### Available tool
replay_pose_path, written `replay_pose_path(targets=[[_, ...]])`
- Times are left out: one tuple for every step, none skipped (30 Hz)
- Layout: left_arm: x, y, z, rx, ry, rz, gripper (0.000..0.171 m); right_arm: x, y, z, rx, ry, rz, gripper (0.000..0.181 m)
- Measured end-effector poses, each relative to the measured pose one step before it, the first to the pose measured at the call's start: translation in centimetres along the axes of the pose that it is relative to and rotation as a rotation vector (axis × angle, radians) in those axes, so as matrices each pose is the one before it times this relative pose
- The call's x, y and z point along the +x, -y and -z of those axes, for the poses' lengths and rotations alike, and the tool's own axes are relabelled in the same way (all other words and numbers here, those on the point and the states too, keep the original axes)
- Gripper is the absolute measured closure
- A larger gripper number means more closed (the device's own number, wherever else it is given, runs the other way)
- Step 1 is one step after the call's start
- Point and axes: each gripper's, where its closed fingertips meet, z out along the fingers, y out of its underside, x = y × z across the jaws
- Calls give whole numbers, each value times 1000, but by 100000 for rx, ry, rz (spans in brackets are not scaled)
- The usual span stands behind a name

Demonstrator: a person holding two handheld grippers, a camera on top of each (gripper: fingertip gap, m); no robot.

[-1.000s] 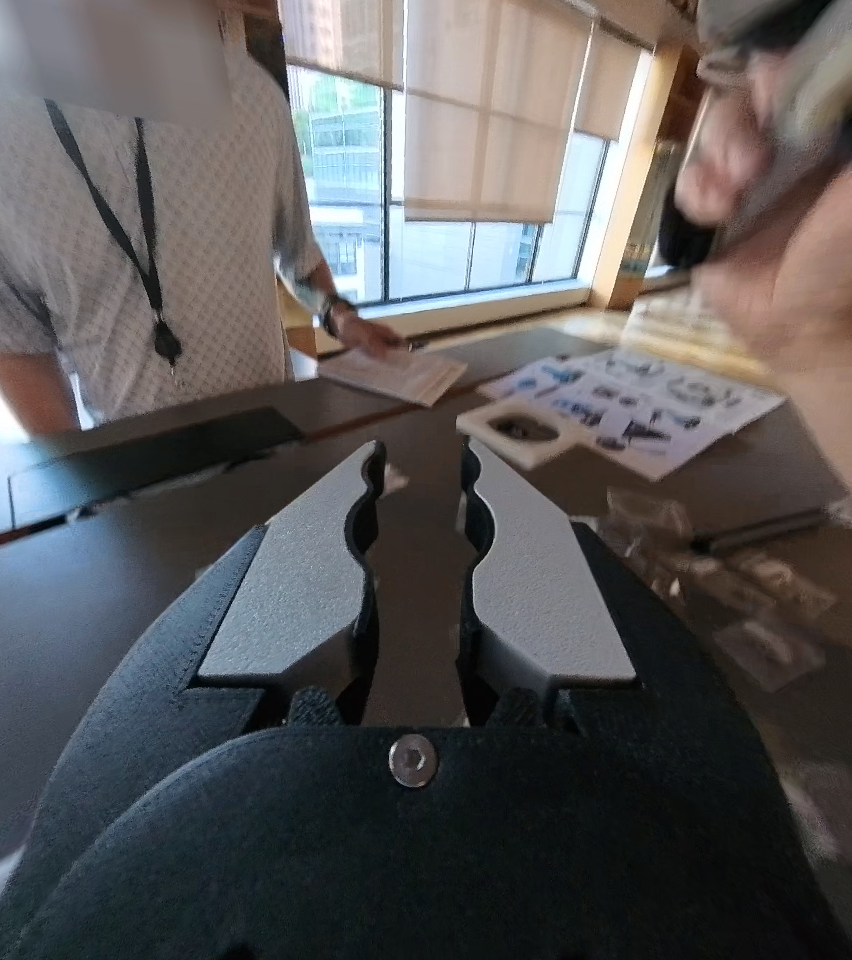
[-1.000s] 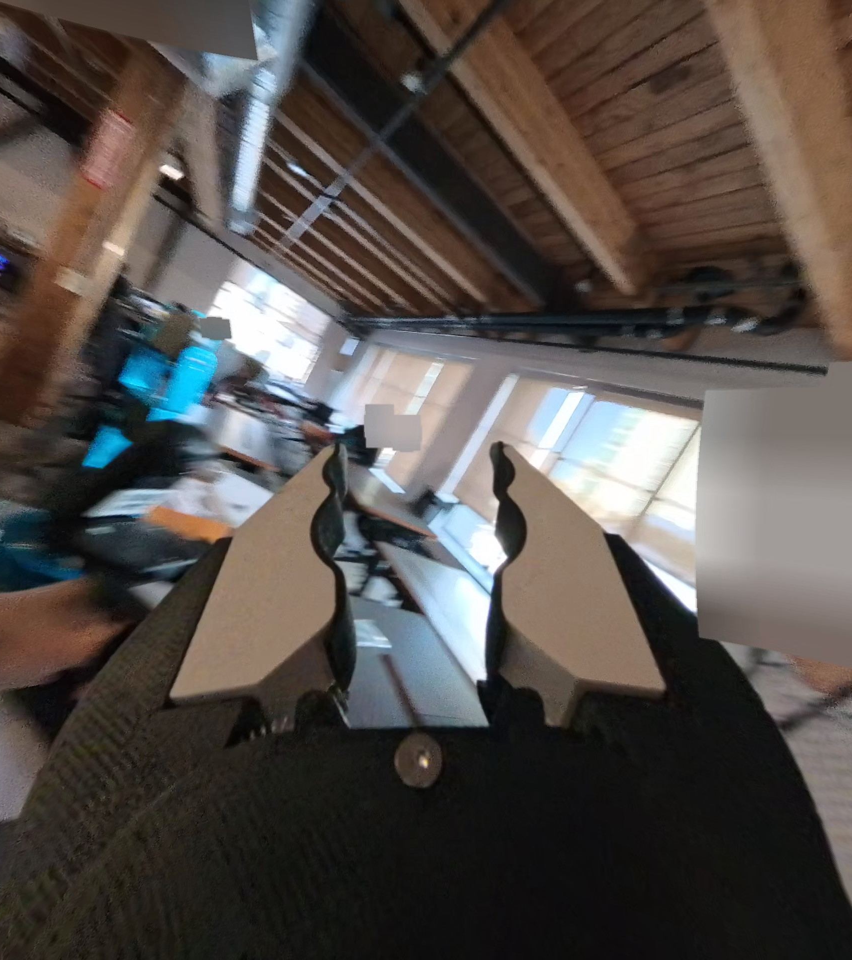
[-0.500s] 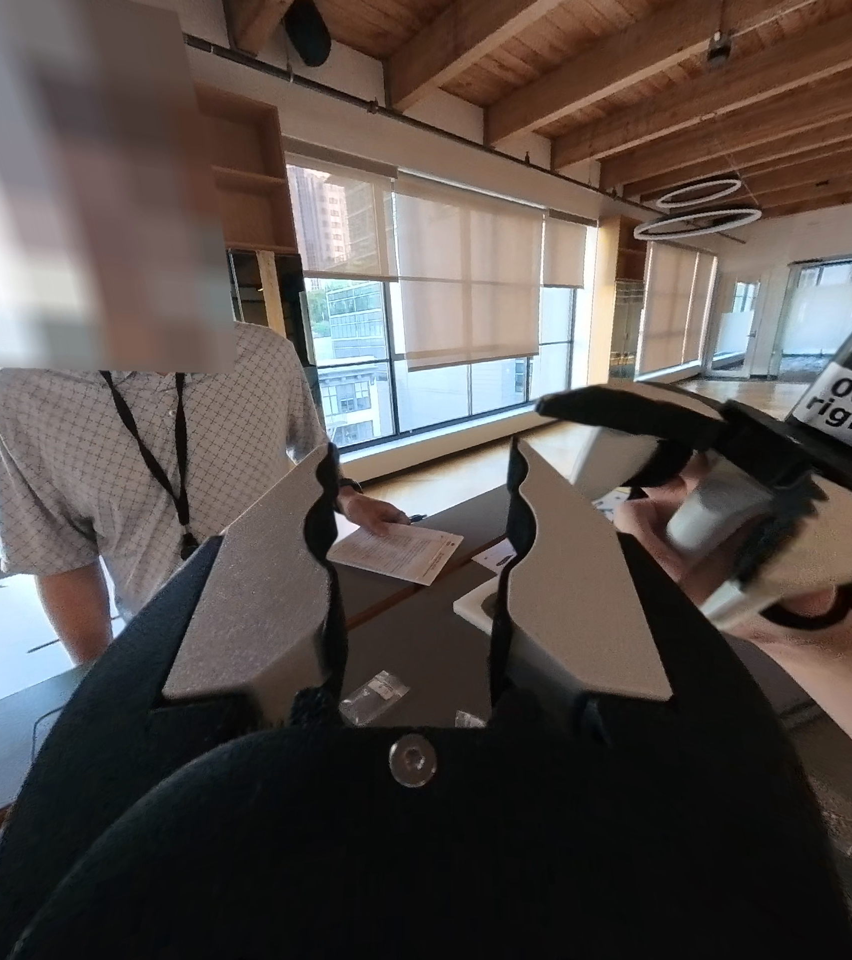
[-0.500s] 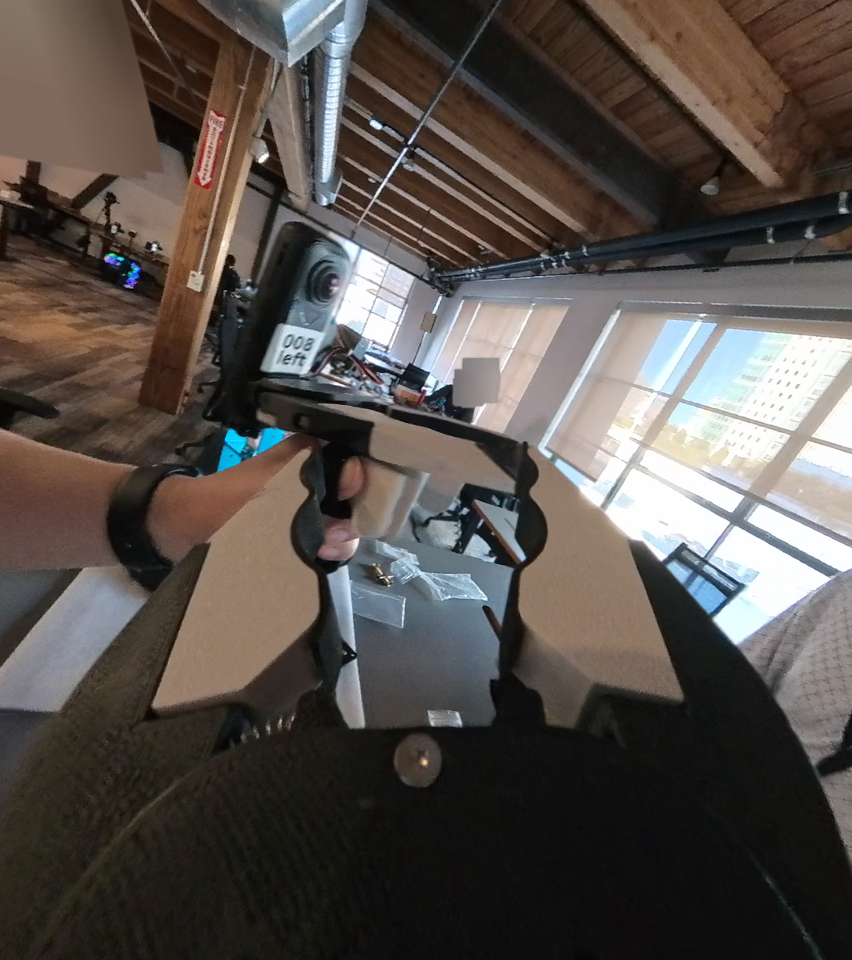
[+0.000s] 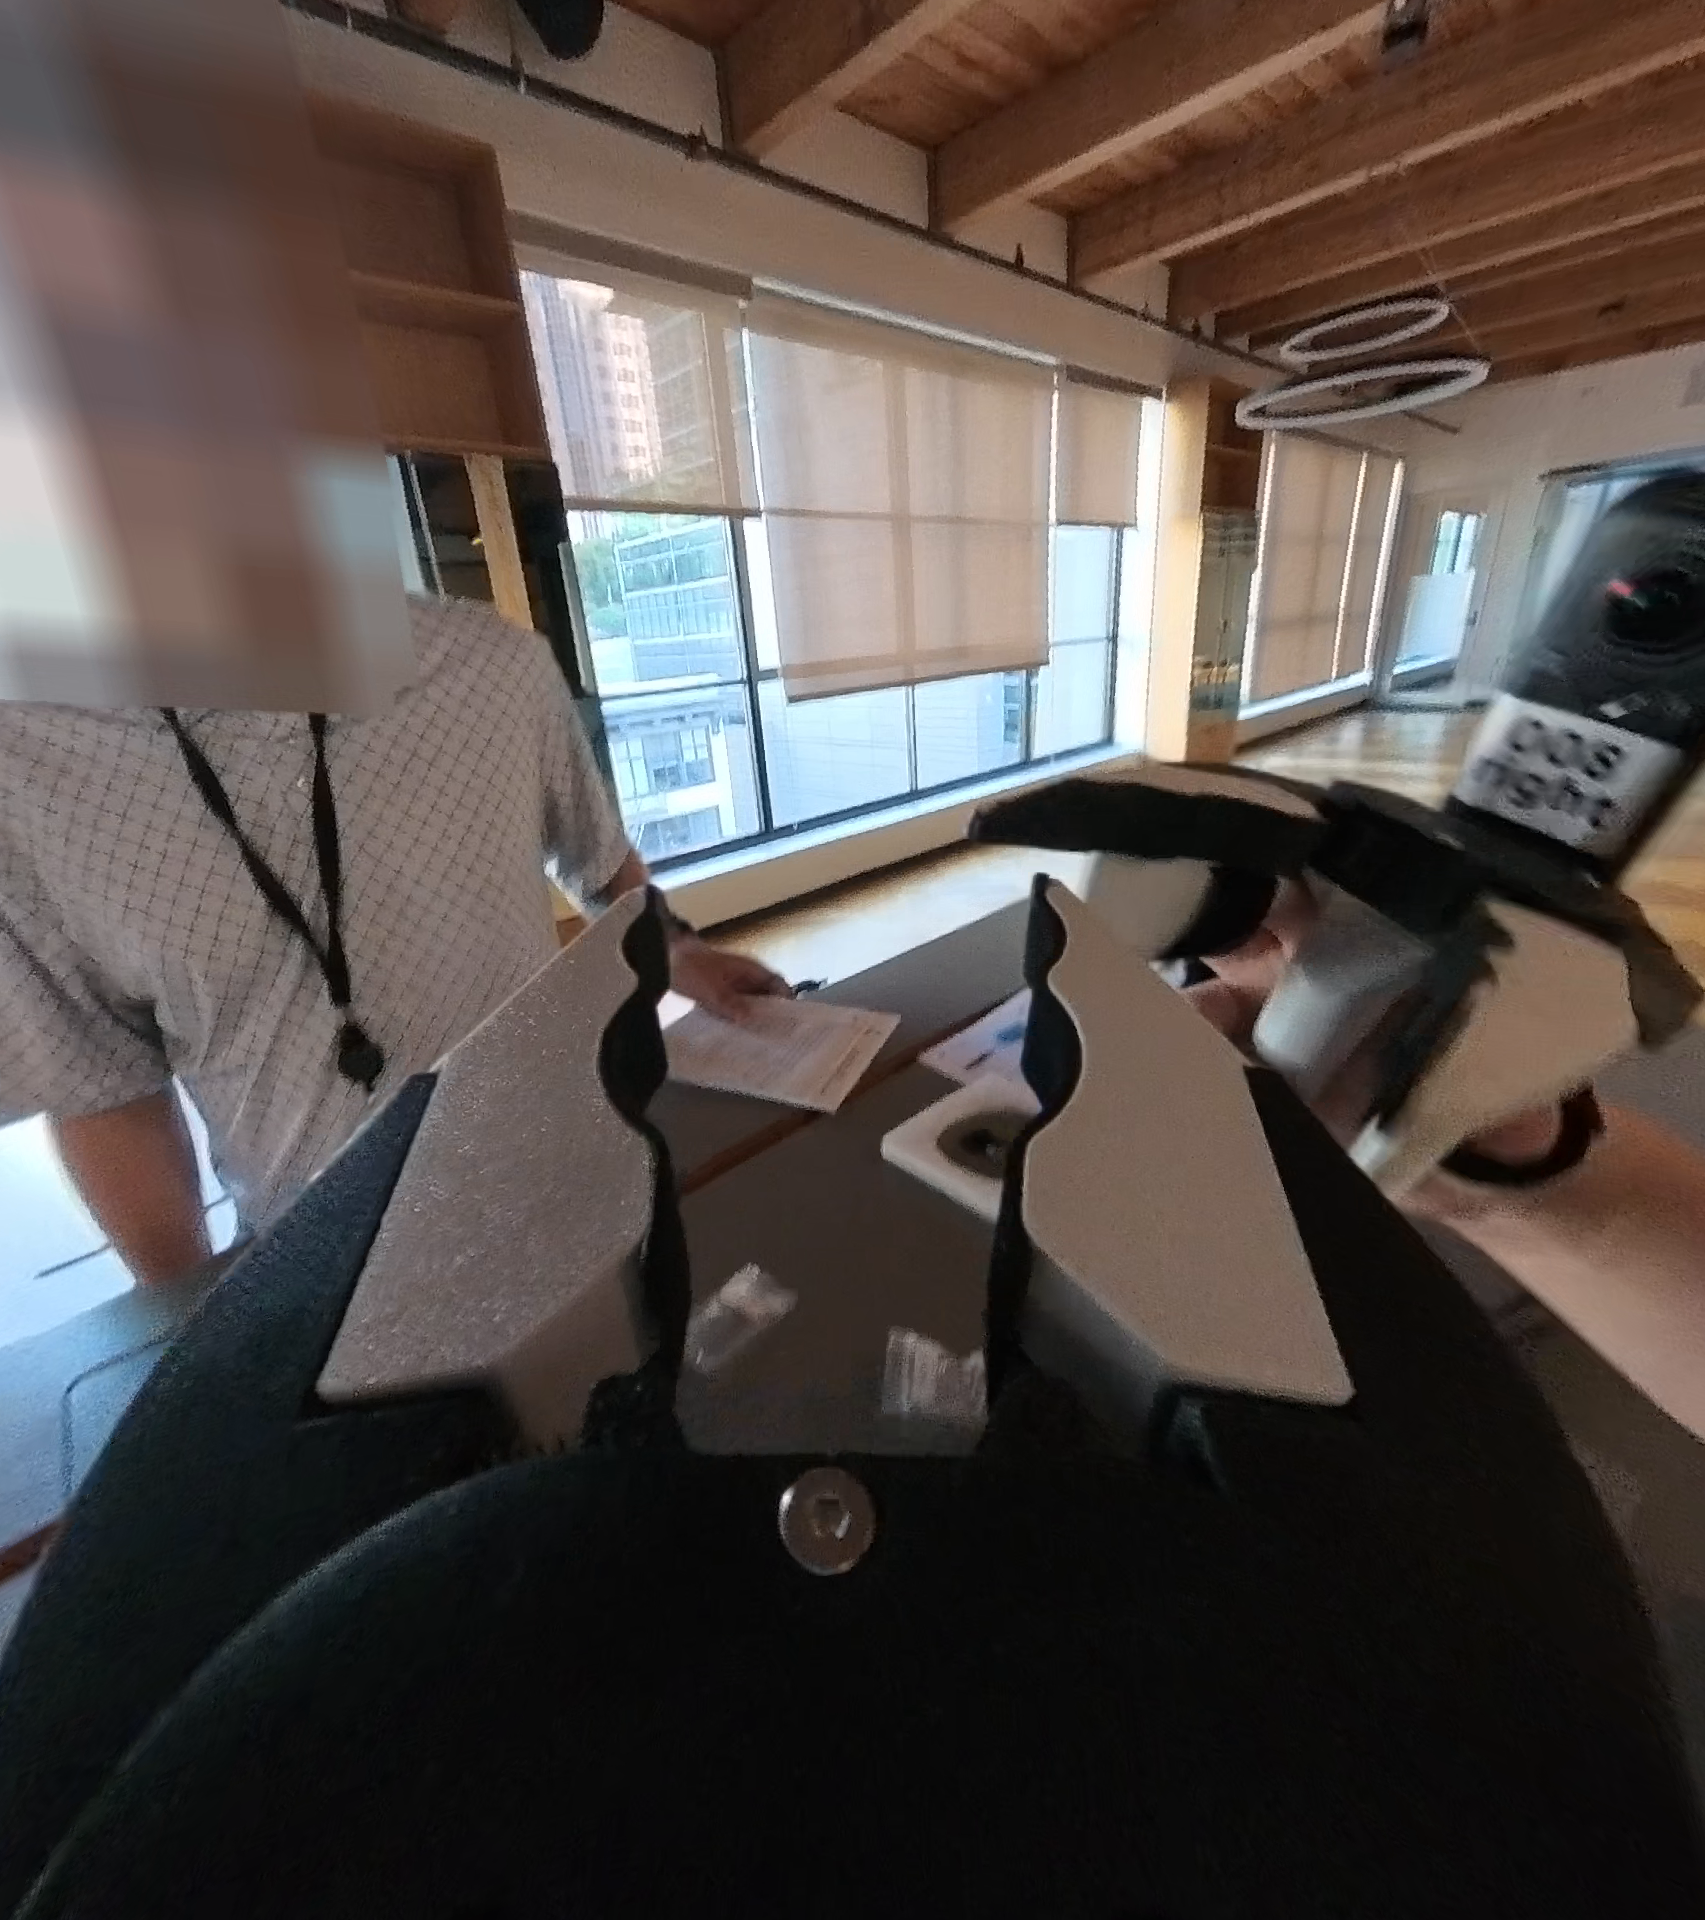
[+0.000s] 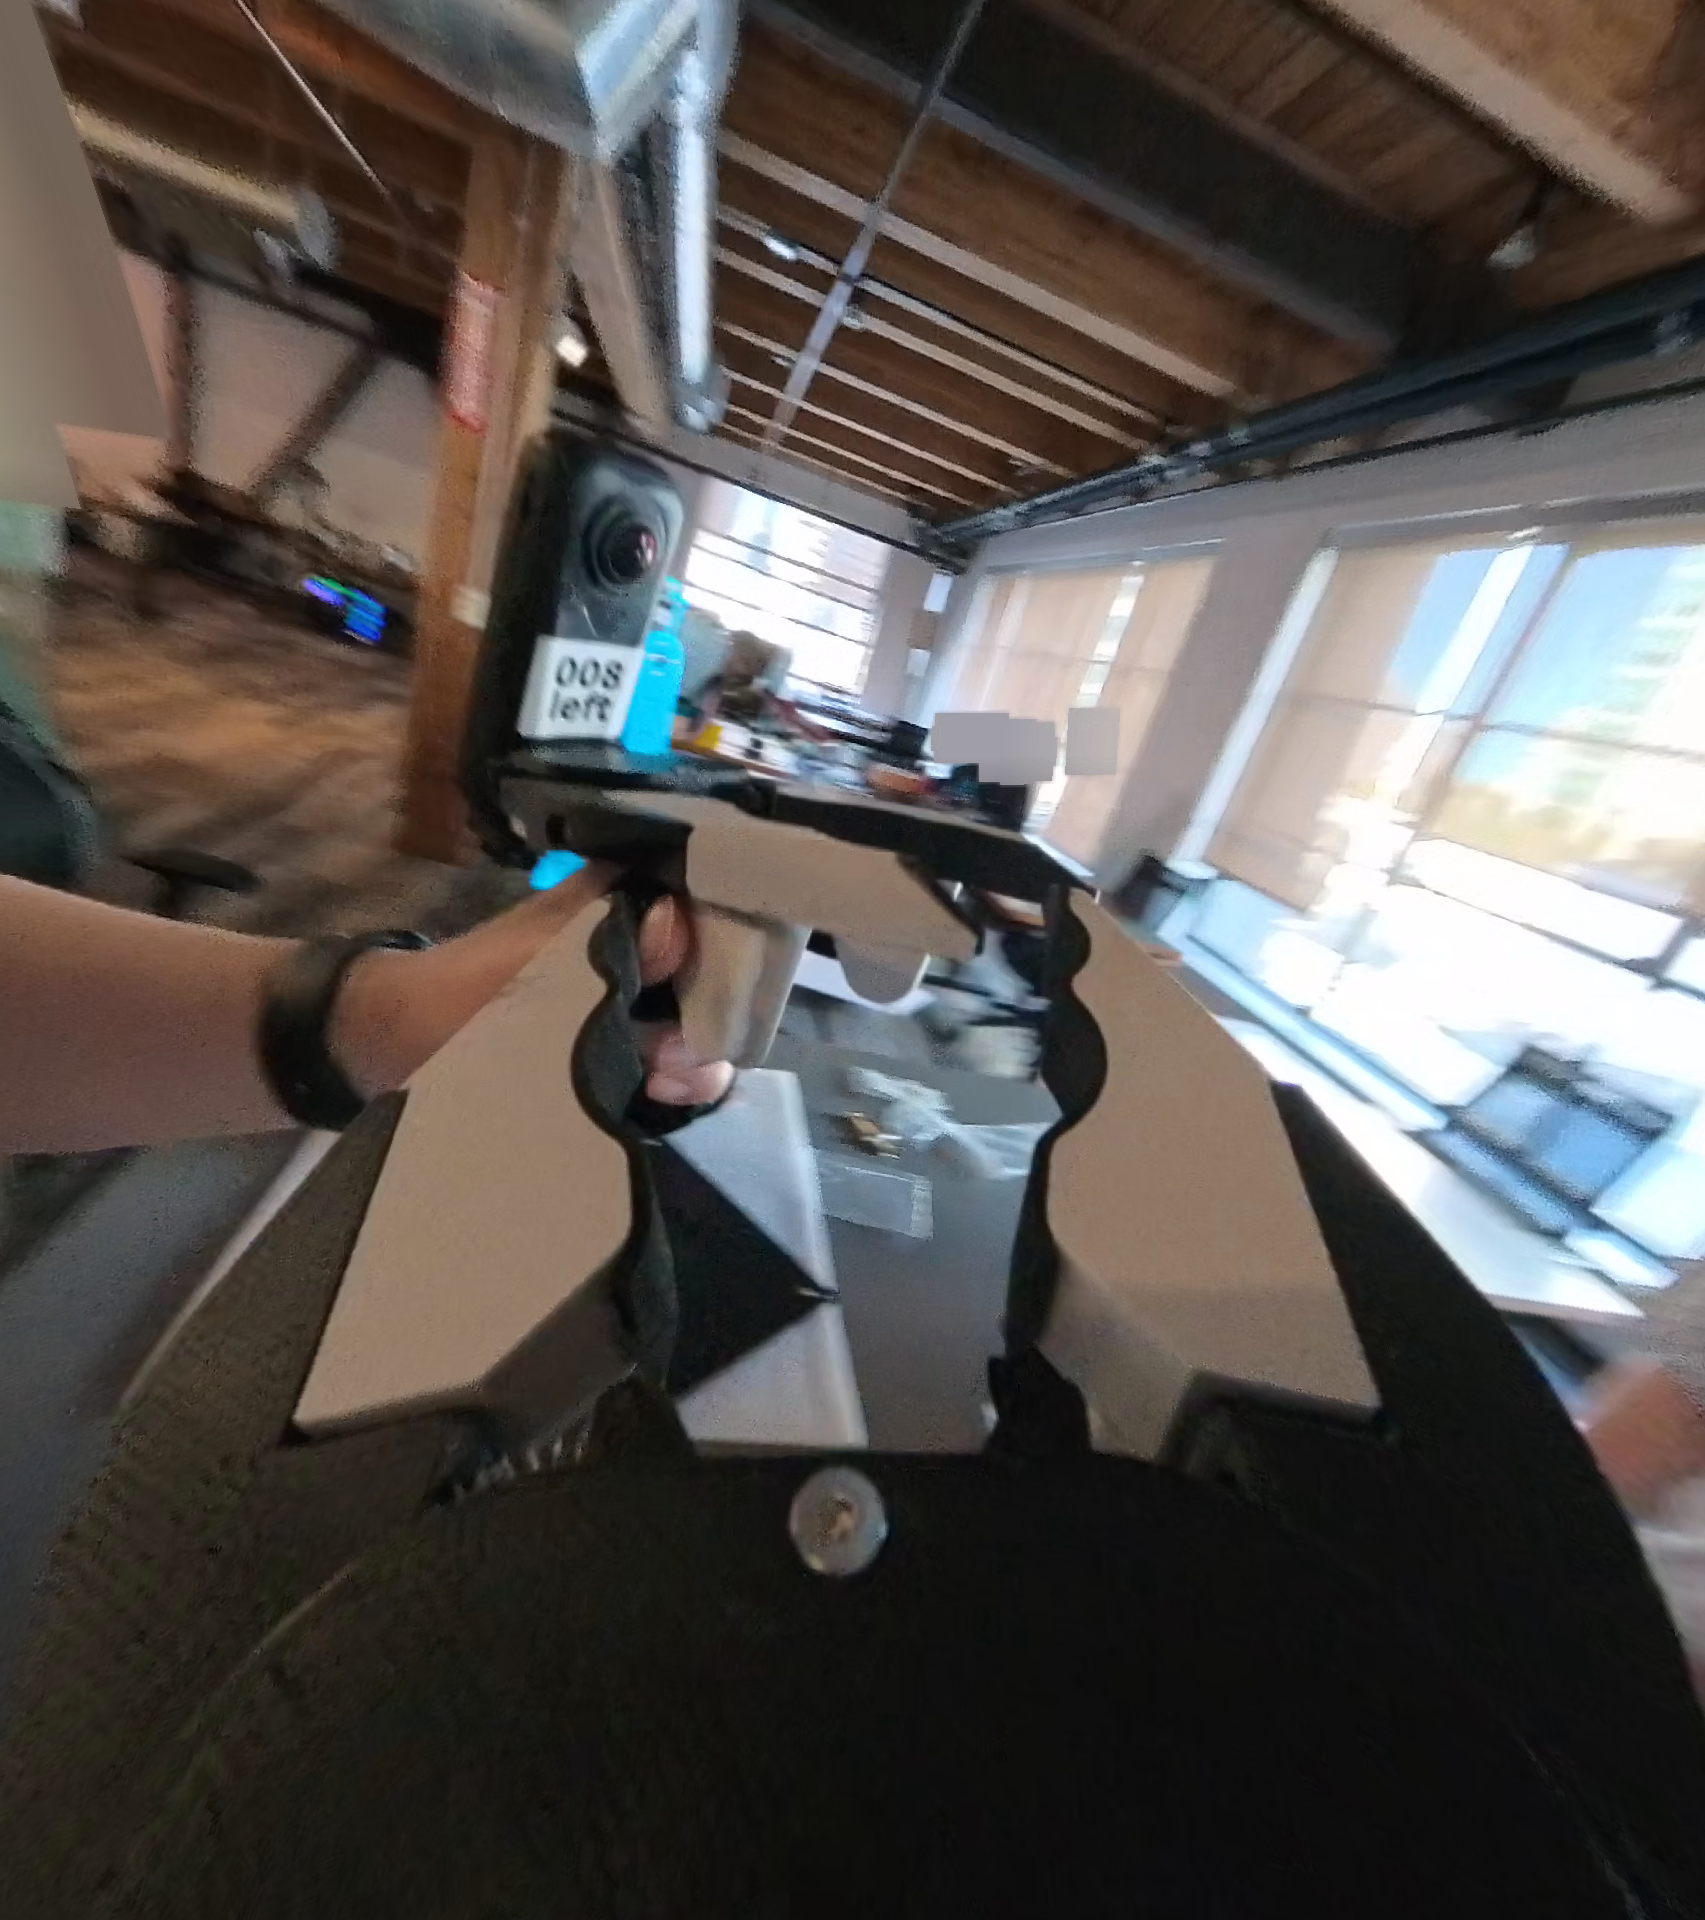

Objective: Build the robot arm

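We see the left gripper point(image 5: 843, 935) raised above a dark table point(image 5: 806, 1226), its jaws spread apart with nothing between them. The right gripper point(image 6: 848, 935) is likewise held in the air, jaws apart and empty. Each gripper appears in the other's view, off to the side and apart from it, gripped by a hand point(image 6: 666, 997) whose wrist bears a black band point(image 6: 308, 1029).

Below the left gripper, small clear plastic bags point(image 5: 739, 1314) lie on the table. In the right wrist view, one such bag point(image 6: 869, 1127) appears to hold small brass-coloured parts, though blur prevents confirmation. Just beyond the left gripper's fingertips lies a white tray point(image 5: 941, 1143) with a round recess containing a dark item. Printed sheets point(image 5: 983, 1044) lie beside it.

Across the table stands a person in a checked shirt point(image 5: 235, 862) with a black lanyard point(image 5: 308, 894), one hand resting on a paper booklet point(image 5: 786, 1049).
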Motion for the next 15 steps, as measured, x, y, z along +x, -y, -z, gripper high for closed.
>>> replay_pose_path(targets=[[-308, -1397, 1029, -2024, 475, 240, 104, -205, -1016, -668, 733, 6516, -8441, 97], [-457, -1712, 947, -2083, 751, 1714, 106, -357, -1402, -913, -2529, 10749, -10677, 94], [-697, -1840, 717, -2439, 1993, 2661, 106, -447, -1425, -965, -4876, 11864, -10374, 93], [-702, -1707, 481, -2921, 2121, 2555, 106, 349, -1240, -895, -5467, 4550, -5996, 92], [-766, -1262, 316, -1829, 3039, 983, 106, 391, -1127, -803, -5945, 246, -166, 92], [-602, -871, 195, -1301, 2221, 362, 106, 76, -858, -781, -4809, -861, 2148, 92], [-354, -578, 109, -1258, 688, 864, 106, -104, -729, -737, -3721, -466, 1629, 92], [-309, -292, 75, -653, 691, 551, 105, -299, -603, -650, -2728, 825, 353, 92], [-352, -120, 86, -142, 1241, -68, 105, -239, -377, -442, -1088, 244, -21, 92], [-263, -104, 68, -227, 836, -30, 105, -311, -102, -189, 537, 82, 266, 96], [-134, -109, 43, -261, -13, 575, 105, -299, -40, 27, 665, -920, 144, 97], [-131, -63, 63, -9, 128, 365, 105, -382, -3, 226, 587, -1744, 645, 97], [-125, -84, 51, -134, 317, -231, 105, -726, 13, 345, 421, -914, 1235, 98], [-80, -103, 23, -187, 31, -204, 105, -723, 52, 407, 276, -1632, 1697, 98], [-14, -134, -13, -178, -202, 54, 105, -708, 44, 396, -101, -1550, 1786, 98]])
